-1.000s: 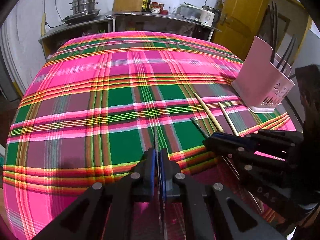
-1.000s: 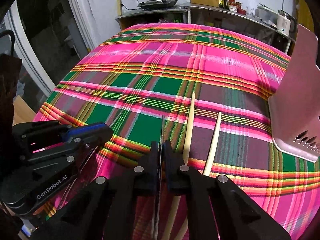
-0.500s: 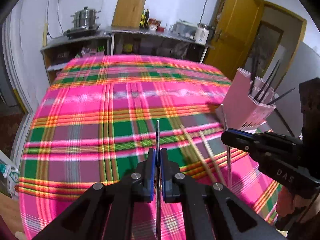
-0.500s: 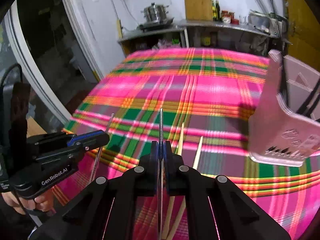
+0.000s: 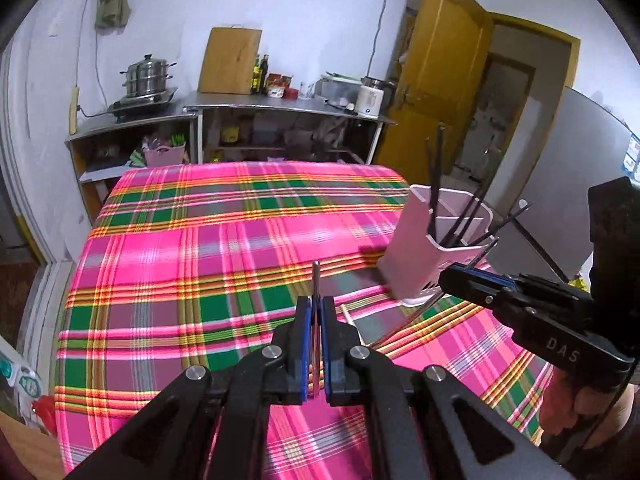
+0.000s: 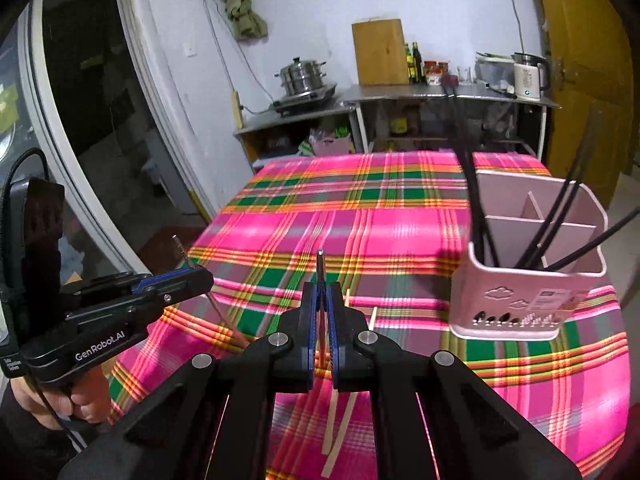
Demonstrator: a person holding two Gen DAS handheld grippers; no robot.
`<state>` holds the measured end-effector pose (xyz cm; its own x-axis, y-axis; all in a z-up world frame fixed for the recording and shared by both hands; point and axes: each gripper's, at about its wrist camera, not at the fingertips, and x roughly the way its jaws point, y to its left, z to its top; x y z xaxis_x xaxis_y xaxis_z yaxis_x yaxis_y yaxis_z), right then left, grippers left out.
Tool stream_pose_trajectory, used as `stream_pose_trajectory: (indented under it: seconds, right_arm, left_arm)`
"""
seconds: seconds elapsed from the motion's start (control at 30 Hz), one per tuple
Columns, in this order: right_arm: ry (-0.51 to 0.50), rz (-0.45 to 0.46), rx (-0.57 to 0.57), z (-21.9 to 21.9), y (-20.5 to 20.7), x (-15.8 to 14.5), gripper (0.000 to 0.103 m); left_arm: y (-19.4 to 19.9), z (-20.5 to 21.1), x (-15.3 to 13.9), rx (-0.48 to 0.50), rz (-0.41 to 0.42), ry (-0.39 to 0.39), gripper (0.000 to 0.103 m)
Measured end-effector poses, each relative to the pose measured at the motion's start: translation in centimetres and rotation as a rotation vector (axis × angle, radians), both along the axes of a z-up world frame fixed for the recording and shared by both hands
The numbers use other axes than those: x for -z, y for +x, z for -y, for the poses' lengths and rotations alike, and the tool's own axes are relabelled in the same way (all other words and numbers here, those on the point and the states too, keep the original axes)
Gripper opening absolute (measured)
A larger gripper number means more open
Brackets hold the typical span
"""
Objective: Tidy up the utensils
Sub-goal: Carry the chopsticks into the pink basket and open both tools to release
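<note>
Each claw, left gripper (image 5: 316,308) and right gripper (image 6: 320,300), pinches one thin dark metal chopstick (image 5: 315,280). Ahead and right of them stands the pink plastic divided utensil holder (image 6: 520,304); tip each stick upright before lowering it into a compartment.

Two grippers were in view, the left gripper (image 5: 315,312) and the right gripper (image 6: 320,300), each clamped on one metal chopstick (image 5: 315,276) (image 6: 320,265). Two pale wooden chopsticks (image 6: 372,318) lay on one plaid tablecloth (image 6: 360,216). One pink holder (image 6: 528,300) held several black chopsticks (image 6: 476,204), their exact number unclear

Home kitchen: steamer pot (image 5: 147,76), kettle (image 6: 527,76)
</note>
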<state>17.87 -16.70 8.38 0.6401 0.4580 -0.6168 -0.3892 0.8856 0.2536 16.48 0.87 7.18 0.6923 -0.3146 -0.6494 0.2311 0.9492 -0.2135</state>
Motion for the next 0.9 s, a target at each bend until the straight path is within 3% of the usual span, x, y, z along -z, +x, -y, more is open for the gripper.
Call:
stream_pose_trajectory:
  seconds: [0.67,0.9]
  right_arm:
    - [0.036,0.031,0.157,7.2,-1.6,-2.3,0.005]
    - [0.064,0.081,0.225,10.5,-0.9,-4.9,0.005]
  left_arm:
    - [2.3,6.8,-2.5,0.135,-0.02,-0.083,0.004]
    - [4.6,9.5,-5.7,0.173,0.03,-0.124,0.004]
